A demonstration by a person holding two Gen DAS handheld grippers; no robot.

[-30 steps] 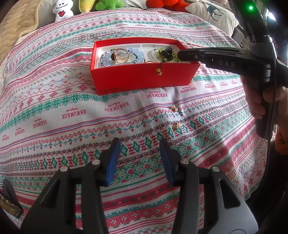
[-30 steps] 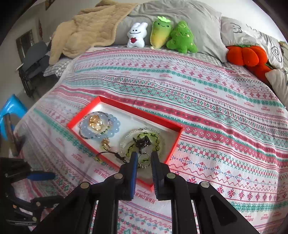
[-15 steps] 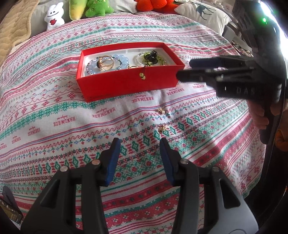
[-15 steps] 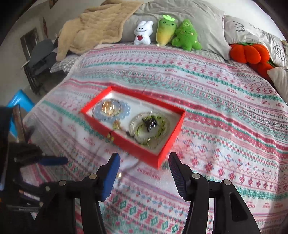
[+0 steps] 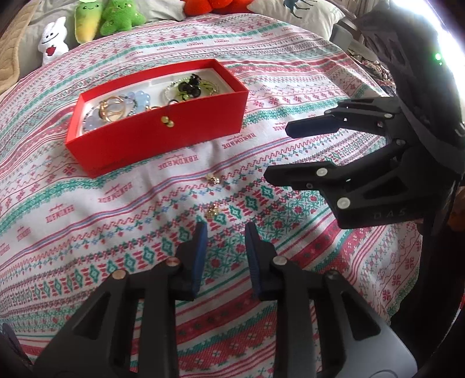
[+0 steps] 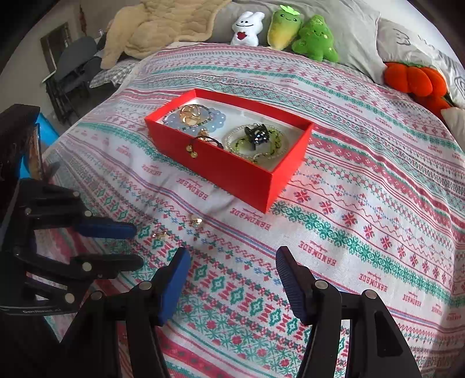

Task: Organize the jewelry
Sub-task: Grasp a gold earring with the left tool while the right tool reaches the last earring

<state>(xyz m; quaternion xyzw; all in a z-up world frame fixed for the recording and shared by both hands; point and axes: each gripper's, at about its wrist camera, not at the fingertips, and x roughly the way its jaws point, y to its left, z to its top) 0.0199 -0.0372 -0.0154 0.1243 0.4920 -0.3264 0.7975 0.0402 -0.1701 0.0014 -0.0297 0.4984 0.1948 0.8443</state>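
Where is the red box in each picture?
Left wrist view: the red box sits upper left of centre on the patterned blanket.
Right wrist view: the red box sits at upper centre.
Shared landmark: the white bunny plush behind it.

One red box, two loose gold earrings, four plush toys, two tongs.

The two gold trinkets (earrings, maybe) are too small to identify.
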